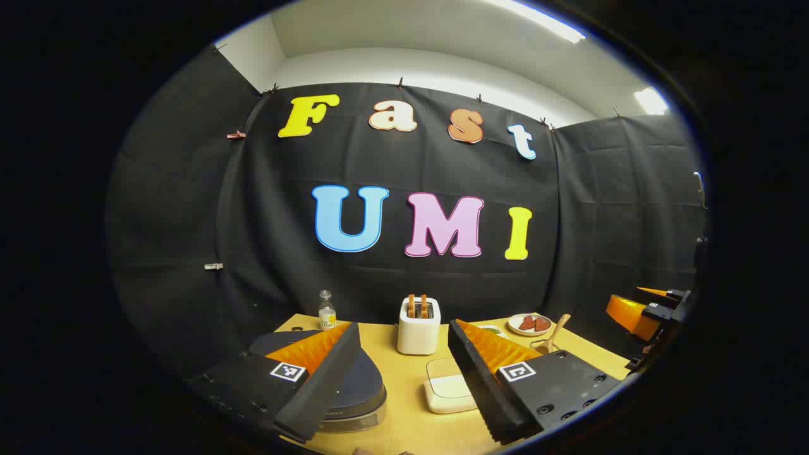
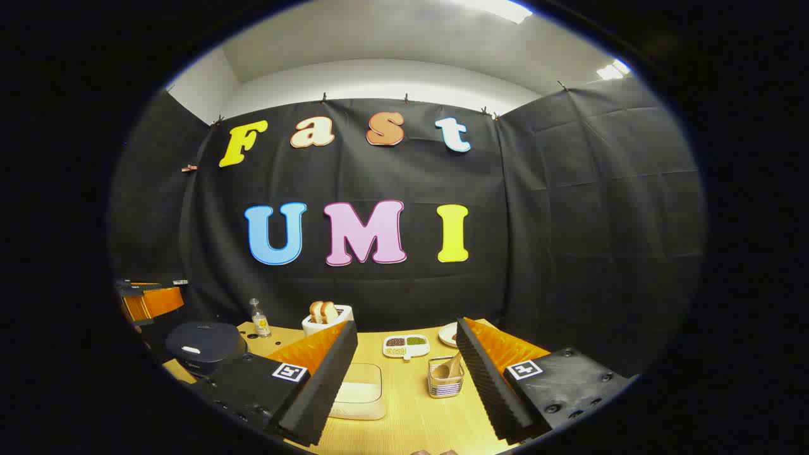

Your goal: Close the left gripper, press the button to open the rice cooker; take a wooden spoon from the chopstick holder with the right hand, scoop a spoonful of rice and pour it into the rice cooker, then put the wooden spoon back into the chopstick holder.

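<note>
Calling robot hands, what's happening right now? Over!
Left gripper open, right gripper open, both empty. Rice cooker lid down. Wooden spoon in chopstick holder. Nothing blocking.

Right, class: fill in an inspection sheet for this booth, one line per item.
Surface: wooden table, tidy.
Job's things: rice cooker lid shut; wooden spoon in chopstick holder; lidded container.
Clutter: toaster with bread, bottle, plate, divided dish.
Grippers: left hand-held gripper and right hand-held gripper open, empty.
Cables: nothing seen.
Surroundings: black cloth wall, ceiling lights.
</note>
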`<state>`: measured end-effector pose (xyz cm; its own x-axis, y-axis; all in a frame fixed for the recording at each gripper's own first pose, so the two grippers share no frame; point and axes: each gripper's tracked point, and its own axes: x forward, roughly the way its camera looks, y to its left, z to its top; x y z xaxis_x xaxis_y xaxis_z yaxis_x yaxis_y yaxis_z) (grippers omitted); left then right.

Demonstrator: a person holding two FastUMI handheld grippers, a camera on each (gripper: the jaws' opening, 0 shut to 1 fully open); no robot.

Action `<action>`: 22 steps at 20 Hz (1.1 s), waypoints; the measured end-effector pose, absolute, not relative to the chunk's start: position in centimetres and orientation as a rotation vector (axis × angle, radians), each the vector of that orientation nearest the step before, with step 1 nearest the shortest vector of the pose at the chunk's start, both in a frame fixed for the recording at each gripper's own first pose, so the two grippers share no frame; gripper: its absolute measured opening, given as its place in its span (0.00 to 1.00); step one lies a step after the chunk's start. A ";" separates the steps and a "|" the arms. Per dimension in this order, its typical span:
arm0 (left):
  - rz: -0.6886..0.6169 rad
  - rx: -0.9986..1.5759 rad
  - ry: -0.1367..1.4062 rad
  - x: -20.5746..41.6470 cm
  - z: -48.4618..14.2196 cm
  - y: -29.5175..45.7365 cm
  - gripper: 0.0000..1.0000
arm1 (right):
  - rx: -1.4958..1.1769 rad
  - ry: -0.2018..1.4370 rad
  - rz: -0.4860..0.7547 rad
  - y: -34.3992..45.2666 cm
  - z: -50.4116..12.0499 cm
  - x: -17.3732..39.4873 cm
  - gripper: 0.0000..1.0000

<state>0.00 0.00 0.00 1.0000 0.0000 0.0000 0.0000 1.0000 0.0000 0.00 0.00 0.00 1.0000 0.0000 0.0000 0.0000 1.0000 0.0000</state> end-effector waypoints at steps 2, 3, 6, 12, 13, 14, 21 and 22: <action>-0.017 0.012 0.008 -0.3 -0.3 -0.2 0.95 | 0.012 0.006 -0.010 0.0 -0.2 -0.6 0.98; -0.023 0.014 0.007 -0.4 -0.3 -0.2 0.95 | 0.011 0.004 -0.013 0.0 -0.2 -1.0 0.98; -0.042 0.005 0.022 -0.6 -1.2 -0.4 0.95 | 0.010 0.020 -0.017 0.0 -0.8 -1.6 0.98; -0.046 -0.005 0.020 -0.5 -1.4 -0.3 0.95 | 0.036 0.028 -0.044 -0.8 -0.9 -2.2 0.98; -0.045 -0.005 0.020 -0.5 -1.4 -0.2 0.95 | 0.039 0.034 -0.049 -0.9 -1.0 -2.3 0.94; -0.045 -0.005 0.022 -0.4 -1.5 -0.3 0.95 | 0.037 0.040 -0.054 -1.0 -1.2 -2.3 0.94; -0.020 -0.029 0.045 -0.1 -2.5 0.8 0.95 | 0.037 0.051 -0.061 -0.9 -1.4 -1.7 0.98; -0.009 -0.030 0.048 0.0 -2.6 1.3 0.95 | 0.037 0.053 -0.061 -0.8 -1.4 -1.6 0.98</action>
